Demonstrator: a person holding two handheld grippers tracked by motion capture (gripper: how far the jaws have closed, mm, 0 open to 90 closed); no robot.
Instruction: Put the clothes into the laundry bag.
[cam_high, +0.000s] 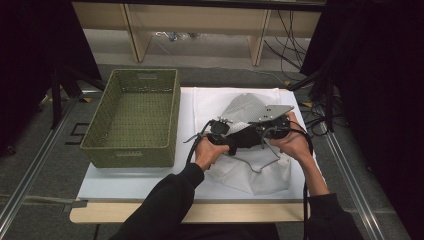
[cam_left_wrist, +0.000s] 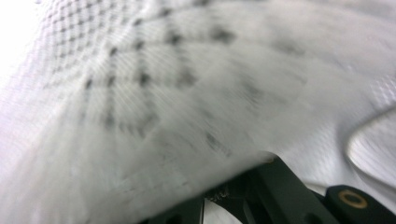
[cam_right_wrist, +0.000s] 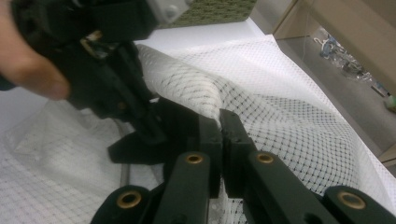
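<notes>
Both tongs meet over the mesh bag (cam_high: 250, 150) mid-tabletop (cam_high: 125, 185). The right tongs (cam_right_wrist: 220, 122) pinch a raised fold, likely to lift it; the left tongs (cam_high: 220, 131) press close, their grip hidden by cloth.

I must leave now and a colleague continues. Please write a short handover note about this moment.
Right hand-held gripper: shut on a raised fold of the white mesh laundry bag.
Left hand-held gripper: against the same bag beside the right one; grip cannot be told.
Bag lies on the white table, partly lifted in the middle.
Green woven basket: left of the bag, empty.
Left: probably folding, then the basket.
</notes>
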